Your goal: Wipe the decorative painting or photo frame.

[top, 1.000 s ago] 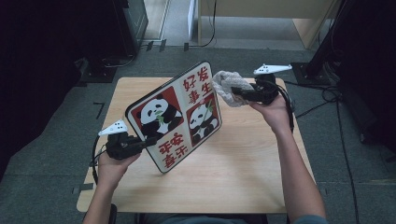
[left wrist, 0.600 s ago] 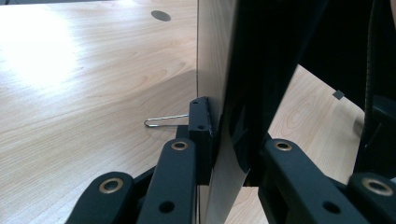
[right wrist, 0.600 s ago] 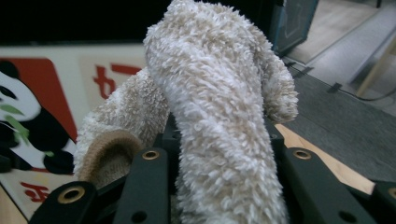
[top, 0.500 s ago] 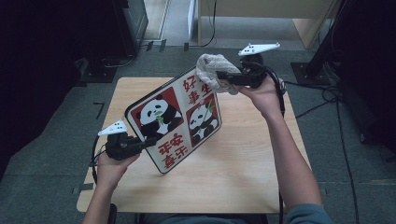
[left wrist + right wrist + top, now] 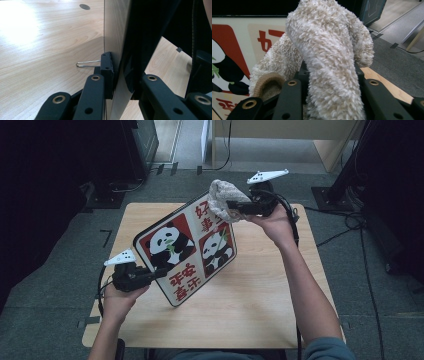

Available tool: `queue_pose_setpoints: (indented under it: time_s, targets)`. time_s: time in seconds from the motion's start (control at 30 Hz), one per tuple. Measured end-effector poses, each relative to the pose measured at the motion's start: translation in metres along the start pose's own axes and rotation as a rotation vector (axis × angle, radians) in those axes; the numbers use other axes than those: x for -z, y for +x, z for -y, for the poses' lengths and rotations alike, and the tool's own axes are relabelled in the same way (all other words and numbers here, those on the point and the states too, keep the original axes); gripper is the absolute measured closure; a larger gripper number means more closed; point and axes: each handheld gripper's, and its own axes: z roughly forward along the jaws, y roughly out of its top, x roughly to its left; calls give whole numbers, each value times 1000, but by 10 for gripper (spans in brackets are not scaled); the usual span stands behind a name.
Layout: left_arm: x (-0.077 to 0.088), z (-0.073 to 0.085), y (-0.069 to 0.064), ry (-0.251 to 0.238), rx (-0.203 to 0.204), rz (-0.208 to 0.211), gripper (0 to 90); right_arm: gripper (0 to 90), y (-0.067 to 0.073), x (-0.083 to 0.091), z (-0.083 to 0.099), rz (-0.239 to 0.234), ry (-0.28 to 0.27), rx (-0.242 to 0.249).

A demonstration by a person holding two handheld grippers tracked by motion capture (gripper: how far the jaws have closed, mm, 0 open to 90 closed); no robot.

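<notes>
Above the table, the left gripper clamps the panda board's lower edge, tilted; stiff, flat and likely slick, best pinched at its rim. Right gripper, jaws clamped on a fluffy cloth, soft and light, sits at the board's top corner.

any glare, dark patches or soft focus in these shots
High view: even light on the table, its surroundings fall into deep shadow. Left gripper view: a blown-out bright patch on the wood at upper left, and the board's shaded side goes almost black. Right gripper view: the fluffy cloth is sharp, the floor behind it soft.
</notes>
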Motion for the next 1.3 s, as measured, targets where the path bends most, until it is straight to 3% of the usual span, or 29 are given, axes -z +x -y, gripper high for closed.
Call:
queue_pose_setpoints:
  time_s: [0.83, 1.0, 1.3]
  targets:
    - [3, 2, 1, -4, 4, 18, 787, 655, -1, -12, 20, -29, 15, -16]
    - [3, 2, 1, -2, 5, 18, 786, 658, -5, -16, 29, -44, 31, -52]
    - [2, 2, 1, 0, 5, 23, 783, 658, -5, -16, 36, -31, 46, -49]
